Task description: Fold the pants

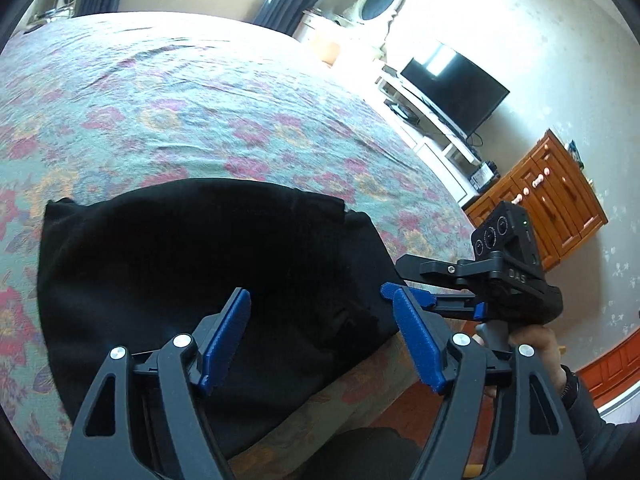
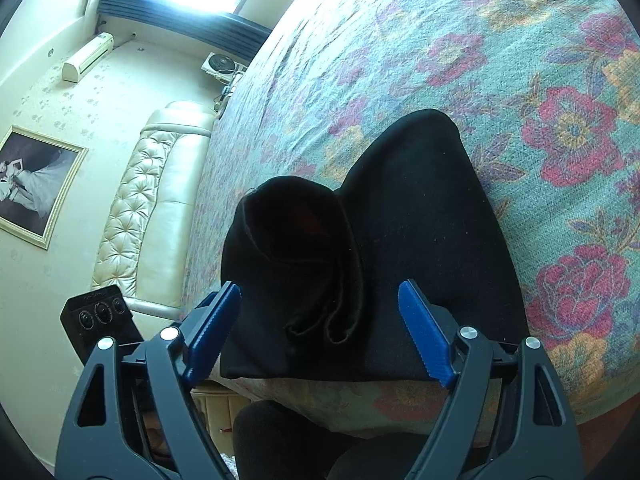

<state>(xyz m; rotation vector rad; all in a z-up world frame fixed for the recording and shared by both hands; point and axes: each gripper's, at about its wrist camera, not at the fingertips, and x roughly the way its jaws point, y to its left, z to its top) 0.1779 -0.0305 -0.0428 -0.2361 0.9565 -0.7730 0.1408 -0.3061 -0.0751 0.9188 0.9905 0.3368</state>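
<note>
Jaws of the left gripper (image 1: 320,344) stand apart over the near part of the black pants (image 1: 192,272), with nothing clamped between the blue pads. Jaws of the right gripper (image 2: 320,332) are likewise spread, empty, above the same pants (image 2: 420,240), where two hemmed leg ends lie on top near the bed's edge. In the left wrist view the right gripper (image 1: 404,296) sits just beside the pants' right side, a hand (image 1: 532,344) on its grip. The pants lie folded on the near edge of the bed (image 1: 200,112), on a floral spread. Beyond the bed stand a dark TV (image 1: 452,84) and a wooden cabinet (image 1: 552,204); the right wrist view shows a padded headboard (image 2: 152,200) and a framed picture (image 2: 36,184).
</note>
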